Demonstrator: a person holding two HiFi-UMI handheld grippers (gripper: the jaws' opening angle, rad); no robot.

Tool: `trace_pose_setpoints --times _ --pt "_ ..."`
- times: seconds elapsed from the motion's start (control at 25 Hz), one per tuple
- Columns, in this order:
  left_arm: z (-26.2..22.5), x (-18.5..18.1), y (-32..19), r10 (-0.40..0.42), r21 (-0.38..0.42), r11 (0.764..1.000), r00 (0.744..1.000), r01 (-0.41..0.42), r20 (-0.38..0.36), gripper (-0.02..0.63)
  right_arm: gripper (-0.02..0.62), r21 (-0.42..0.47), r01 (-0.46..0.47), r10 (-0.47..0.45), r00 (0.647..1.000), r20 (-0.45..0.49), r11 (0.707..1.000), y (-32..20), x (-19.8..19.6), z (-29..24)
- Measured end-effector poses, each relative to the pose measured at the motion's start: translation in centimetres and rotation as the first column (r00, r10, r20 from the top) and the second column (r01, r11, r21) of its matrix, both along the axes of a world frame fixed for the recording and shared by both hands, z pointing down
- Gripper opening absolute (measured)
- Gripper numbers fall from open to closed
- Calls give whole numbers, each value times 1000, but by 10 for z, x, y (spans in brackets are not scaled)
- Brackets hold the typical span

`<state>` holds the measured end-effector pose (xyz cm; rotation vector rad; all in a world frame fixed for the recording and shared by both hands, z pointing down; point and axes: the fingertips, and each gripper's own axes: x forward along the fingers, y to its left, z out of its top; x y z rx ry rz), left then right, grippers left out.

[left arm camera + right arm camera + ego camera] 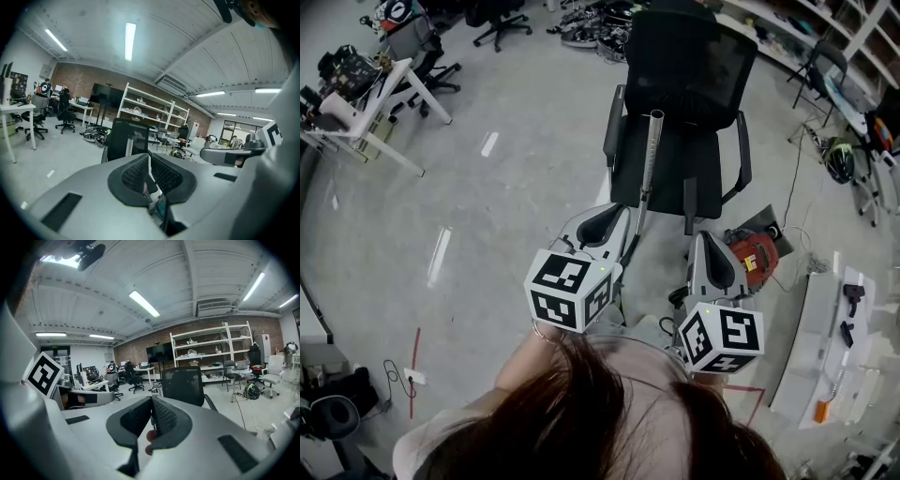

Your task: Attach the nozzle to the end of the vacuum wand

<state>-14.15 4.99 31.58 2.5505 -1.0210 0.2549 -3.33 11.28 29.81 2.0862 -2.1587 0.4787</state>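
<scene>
Left of the chair point(694, 75) spreads open floor point(516, 187) (wand point(651, 159) against seat point(675, 183)).

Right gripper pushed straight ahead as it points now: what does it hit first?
Probably the black office chair, dead ahead of the right gripper. Nothing shows in between, though depth is unclear.

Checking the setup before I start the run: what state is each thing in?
Left gripper: shut, empty.
Right gripper: shut, empty.
Wand: leaning on the chair, top end bare, no nozzle on it.
Chair: upright, nobody in it.
Vacuum: on the floor beside the chair.
</scene>
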Motion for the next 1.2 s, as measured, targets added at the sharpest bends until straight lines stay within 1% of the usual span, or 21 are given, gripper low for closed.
trace_pose_setpoints --times 0.36,0.6,0.88,1.2 --pt "3 -23 -13 16 0 1000 1000 -16 -8 26 23 8 -20 20 1000 -12 1000 -11 -24 0" --pt "8 -27 -16 49 -5 999 999 -49 -11 26 23 1 -36 36 999 -22 999 -14 -31 4" --pt "13 -20 -20 75 -19 997 997 -75 -7 26 23 -16 -61 60 998 -25 998 -15 -26 9" --pt "17 -1 -28 58 -24 998 998 -58 1 26 23 -20 -48 48 999 -21 999 -22 -5 12"
